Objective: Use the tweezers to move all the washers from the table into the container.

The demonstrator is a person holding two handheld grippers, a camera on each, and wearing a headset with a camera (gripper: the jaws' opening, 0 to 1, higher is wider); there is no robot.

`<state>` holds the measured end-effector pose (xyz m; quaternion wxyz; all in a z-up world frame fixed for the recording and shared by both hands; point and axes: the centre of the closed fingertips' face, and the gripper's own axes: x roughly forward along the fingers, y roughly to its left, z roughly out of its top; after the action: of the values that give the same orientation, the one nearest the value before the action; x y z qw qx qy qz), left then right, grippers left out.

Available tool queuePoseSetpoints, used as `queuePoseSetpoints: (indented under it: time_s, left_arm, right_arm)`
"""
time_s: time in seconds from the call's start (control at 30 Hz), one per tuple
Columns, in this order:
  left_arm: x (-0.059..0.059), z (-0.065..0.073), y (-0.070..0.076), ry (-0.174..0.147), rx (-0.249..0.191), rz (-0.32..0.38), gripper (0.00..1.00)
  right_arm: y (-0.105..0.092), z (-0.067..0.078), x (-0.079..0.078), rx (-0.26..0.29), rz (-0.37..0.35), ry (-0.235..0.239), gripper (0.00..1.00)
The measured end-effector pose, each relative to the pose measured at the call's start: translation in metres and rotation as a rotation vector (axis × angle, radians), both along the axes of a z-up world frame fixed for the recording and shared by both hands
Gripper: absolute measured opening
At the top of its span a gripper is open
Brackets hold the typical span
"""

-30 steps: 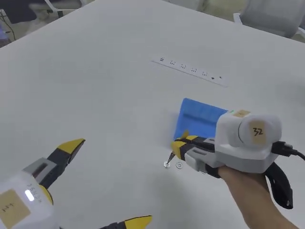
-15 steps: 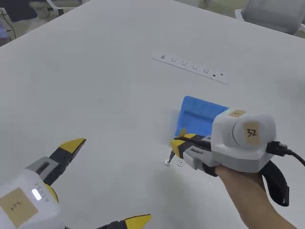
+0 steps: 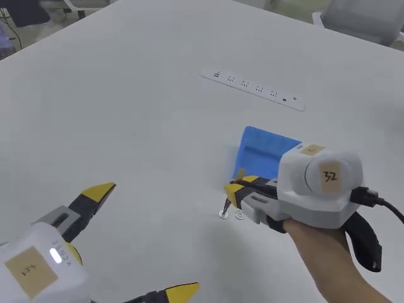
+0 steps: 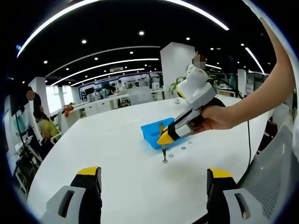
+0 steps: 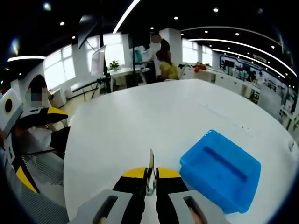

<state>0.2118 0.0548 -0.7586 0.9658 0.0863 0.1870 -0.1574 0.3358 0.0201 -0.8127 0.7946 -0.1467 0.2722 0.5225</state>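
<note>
Hovering nearest the person, low over the white table (image 3: 126, 95), left gripper (image 3: 142, 243): yellow-tipped jaws spread wide, nothing between them.

Past it and to the right, a hand (image 3: 315, 243) grips the right gripper (image 3: 237, 192). Jaws are drawn narrow and clamped on the tweezers (image 3: 226, 207). In the right gripper view the metal shaft rises straight out from between the two yellow tips.

Tweezers angle down to the tabletop. Their point sits at a washer (image 3: 223, 215) lying flat on the table; cannot tell whether the tips have hold of it. A second washer (image 3: 239, 215) lies just beside the first, on the side toward the hand, also flat on the table.

Just beyond the washers, blue container (image 3: 265, 148): shallow, rectangular, open-topped. Its near edge is partly hidden behind the right gripper in the head view. No washers can be made out inside it.

Farther across the table, well apart from the container, a white power strip (image 3: 252, 90) lies flat. At the far edge, a grey chair (image 3: 360, 19).
</note>
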Motion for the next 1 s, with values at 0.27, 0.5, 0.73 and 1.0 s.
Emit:
queuePoseSetpoints:
  time_s: [0.27,0.5,0.73,1.0]
  left_arm:
    - [-0.002,-0.005,0.005,0.007,0.017,-0.001,0.95]
    - [-0.002,-0.007,0.007,0.007,0.021,-0.001,0.94]
    - [-0.003,-0.009,0.009,0.010,0.028,0.000,0.93]
    - [-0.003,-0.009,0.009,0.011,-0.001,-0.003,0.95]
  right_arm:
    - [-0.001,-0.001,-0.005,-0.009,0.015,-0.021,0.03]
    - [-0.007,-0.004,-0.011,-0.013,0.018,-0.031,0.02]
    - [-0.009,-0.004,-0.007,-0.016,-0.004,-0.011,0.01]
    - [-0.012,-0.002,-0.007,-0.013,-0.038,0.049,0.00]
